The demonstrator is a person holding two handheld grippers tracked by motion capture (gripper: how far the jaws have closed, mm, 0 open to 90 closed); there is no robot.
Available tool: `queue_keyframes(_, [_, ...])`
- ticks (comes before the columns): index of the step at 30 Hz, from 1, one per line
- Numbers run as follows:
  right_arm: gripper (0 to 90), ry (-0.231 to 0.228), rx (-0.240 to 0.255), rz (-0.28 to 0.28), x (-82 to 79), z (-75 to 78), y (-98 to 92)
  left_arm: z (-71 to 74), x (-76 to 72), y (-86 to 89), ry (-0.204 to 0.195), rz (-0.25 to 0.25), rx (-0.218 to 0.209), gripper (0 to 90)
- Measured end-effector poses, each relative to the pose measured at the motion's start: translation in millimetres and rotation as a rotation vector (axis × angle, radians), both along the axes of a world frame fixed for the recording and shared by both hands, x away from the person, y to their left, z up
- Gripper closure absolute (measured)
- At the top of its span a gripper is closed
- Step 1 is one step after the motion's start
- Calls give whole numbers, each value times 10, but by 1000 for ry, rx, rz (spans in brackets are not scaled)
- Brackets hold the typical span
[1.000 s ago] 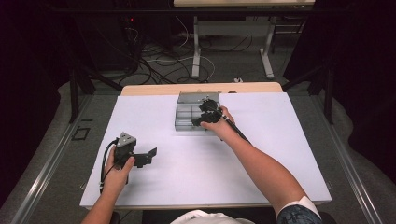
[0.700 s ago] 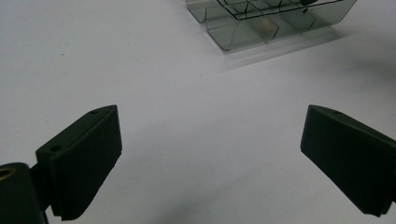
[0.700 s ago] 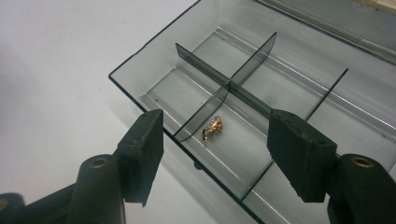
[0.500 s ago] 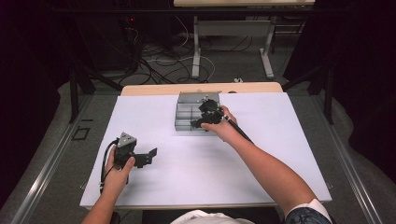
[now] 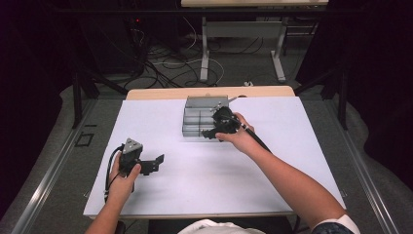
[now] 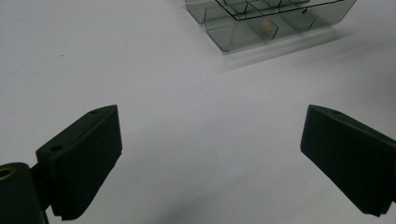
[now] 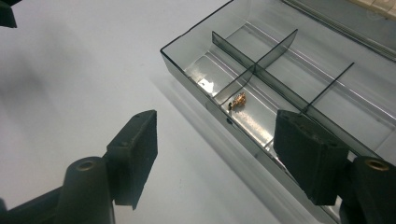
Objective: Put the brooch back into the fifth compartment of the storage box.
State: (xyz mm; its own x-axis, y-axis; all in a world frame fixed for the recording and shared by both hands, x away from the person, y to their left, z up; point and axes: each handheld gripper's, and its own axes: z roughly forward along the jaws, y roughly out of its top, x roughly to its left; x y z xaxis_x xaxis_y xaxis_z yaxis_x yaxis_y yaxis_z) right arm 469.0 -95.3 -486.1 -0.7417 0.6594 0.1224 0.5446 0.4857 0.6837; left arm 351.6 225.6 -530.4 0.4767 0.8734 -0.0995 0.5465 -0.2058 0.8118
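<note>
- At the left of the high view, the left gripper [image 5: 157,161] rests low over the white table [image 5: 195,185], well apart from the work. Its fingers [image 6: 81,158] stand wide open and empty.
- Right of it, toward the table's far edge, sits a clear compartment box [image 5: 200,117].
- At the box's near edge, the right gripper [image 5: 210,132] has just been opening; its fingers [image 7: 135,154] stand apart with nothing between them.
- Judging by this, the placing looks done: a small gold trinket [image 7: 238,100] lies in a near-edge compartment, beside a divider. What remains, if anything, I cannot tell.
- The right gripper view shows the trinket clearly; the high view is too coarse for it. The left gripper view shows the box [image 6: 261,21] from afar.
</note>
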Motion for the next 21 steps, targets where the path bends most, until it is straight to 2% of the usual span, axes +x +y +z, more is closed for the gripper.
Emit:
queue_keyframes(1, [303, -4, 26, -18, -26, 0, -11, 0, 0, 0, 0, -1, 1, 54])
queue_keyframes(2, [300, 20, 18, -18, -46, 20, -44, -1, 1, -1, 0, 0, 1, 54])
queue_keyframes(3, [297, 21, 24, -11, -60, 24, -75, 0, 1, -2, 0, 0, 2, 54])
queue_keyframes(4, [292, 1, 51, -23, -82, 15, -93, 0, 0, -2, 0, 0, 1, 55])
queue_keyframes(6, [246, 8, 30, -24, -121, 42, -153, -2, 1, -5, 1, 1, 2, 55])
queue_keyframes(7, [235, -15, 58, -36, -136, 26, -169, -1, 3, -5, -3, -2, 4, 55])
queue_keyframes(11, [191, -36, 51, -43, -208, 61, -276, 8, 2, 0, -1, -9, 15, 55])
queue_keyframes(12, [172, -21, 33, -36, -226, 81, -303, 8, 1, 1, 0, -8, 15, 55])
queue_keyframes(13, [168, -25, 48, -46, -252, 81, -316, 9, 0, 1, 2, -7, 15, 55])
queue_keyframes(15, [166, -61, 62, -38, -281, 86, -377, 6, -3, -3, 6, -2, 8, 55])
queue_keyframes(19, [149, -76, 68, -52, -366, 97, -487, 8, 1, -1, 0, -7, 15, 54])
queue_keyframes(21, [149, -101, 65, -63, -399, 93, -541, 5, -2, -8, 5, -4, 8, 55])
